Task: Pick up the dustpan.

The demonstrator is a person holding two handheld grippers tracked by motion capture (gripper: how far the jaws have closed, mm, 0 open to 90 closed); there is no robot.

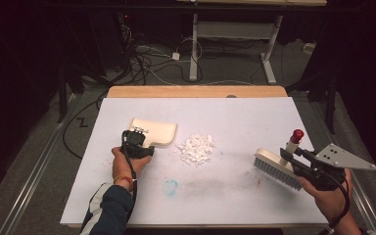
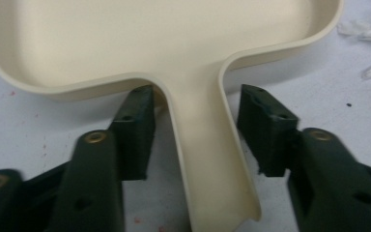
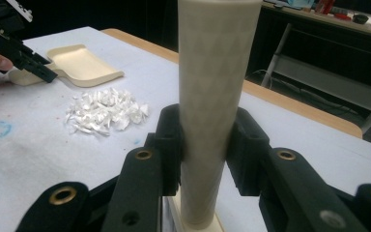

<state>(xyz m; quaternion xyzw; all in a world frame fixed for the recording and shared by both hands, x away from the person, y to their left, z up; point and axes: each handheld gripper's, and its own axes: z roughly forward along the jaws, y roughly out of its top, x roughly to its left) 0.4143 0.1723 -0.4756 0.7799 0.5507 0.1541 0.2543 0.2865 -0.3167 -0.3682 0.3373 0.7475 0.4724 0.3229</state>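
On the table [image 1: 254, 196], the heap of paper scraps [image 1: 197, 148] serves as the landmark. The dustpan [image 1: 157, 131] lies just left of the heap and slightly behind it, its handle pointing toward the person. The left gripper [image 1: 138, 142] sits left of the heap, its jaws either side of that handle. The brush [image 1: 278, 168] lies well to the right of the heap, a little nearer the person, with the right gripper [image 1: 301, 157] on its upright handle.

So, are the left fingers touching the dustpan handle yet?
Apart. The left gripper view shows white table between each of the fingers and the dustpan handle.
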